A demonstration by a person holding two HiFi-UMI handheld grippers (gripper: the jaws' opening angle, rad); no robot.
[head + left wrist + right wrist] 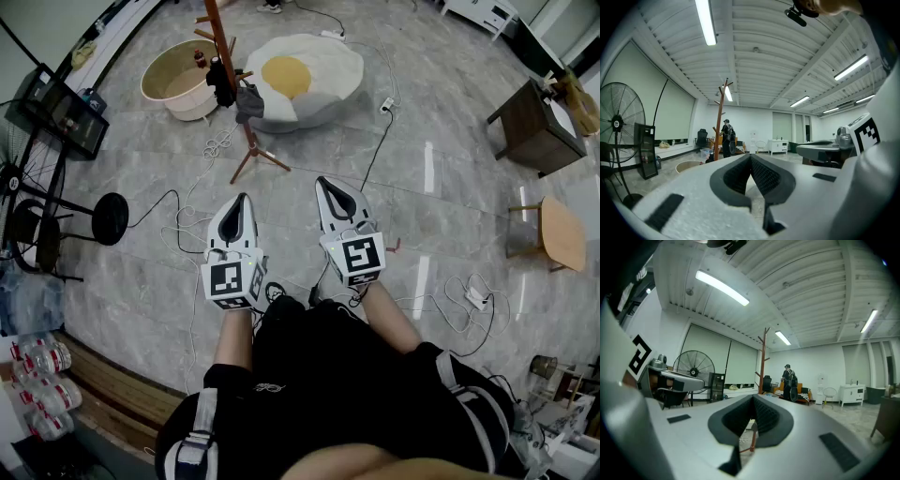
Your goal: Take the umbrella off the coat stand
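the head view looks down from above and shows the grey floor point(441, 122), wires point(217, 145) lying on it, a round tub point(183, 82), a big cushion that looks like a fried egg point(298, 77) and the brown coat stand point(247, 141), well away from both grippers. the gripper views look across the room instead. they show the long lights point(706, 21) on the ceiling, which the head view does not, and the tall top of the stand with its pegs, and a person point(788, 380) standing far behind it. the umbrella point(222, 82) hangs low on the coat stand, near the tub. it looks like a short black bundle, too small to see more, with a grey cloth point(249, 101) just beside it. the left gripper point(242, 199) has its jaws pressed together with nothing in them. the right gripper point(324, 184) is the same, jaws together and holding nothing.
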